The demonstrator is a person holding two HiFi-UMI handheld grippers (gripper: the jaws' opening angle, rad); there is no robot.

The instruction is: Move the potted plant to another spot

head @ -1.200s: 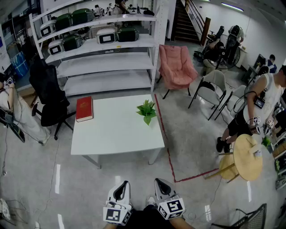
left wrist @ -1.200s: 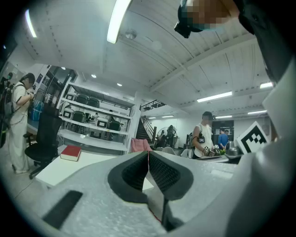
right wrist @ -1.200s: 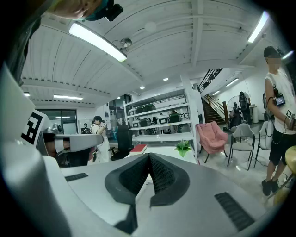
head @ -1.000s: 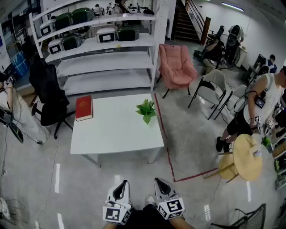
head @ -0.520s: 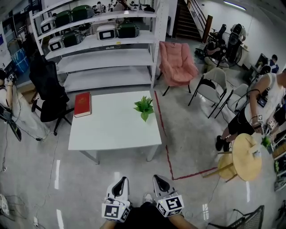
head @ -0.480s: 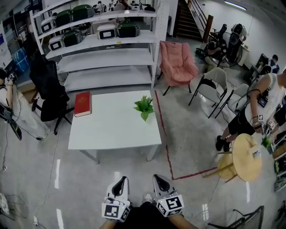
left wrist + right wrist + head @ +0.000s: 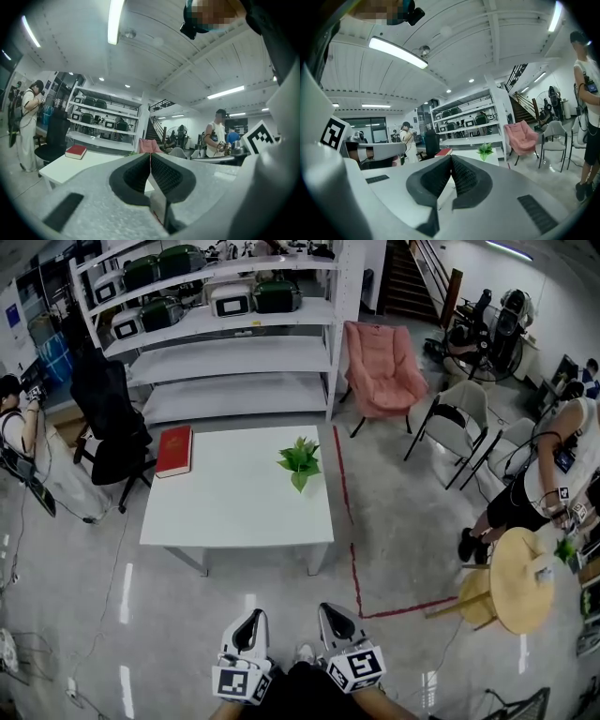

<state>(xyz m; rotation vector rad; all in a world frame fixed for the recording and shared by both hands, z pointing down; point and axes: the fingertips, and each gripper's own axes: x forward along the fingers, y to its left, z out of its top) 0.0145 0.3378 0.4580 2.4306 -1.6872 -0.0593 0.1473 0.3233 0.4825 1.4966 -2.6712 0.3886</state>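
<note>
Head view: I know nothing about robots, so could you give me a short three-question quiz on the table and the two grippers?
1. True or false: the small green potted plant stands on the right half of the white rectangular table.
2. What lies at the table's far left corner? A) a red hardcover book B) a blue mug C) a laptop
3. In a few words: how do the jaws of the left gripper and the right gripper stand, and is anything between them?

Key: 1 true. 2 A. 3 Both pairs are shut, with nothing between them; both grippers are well short of the table.
</note>
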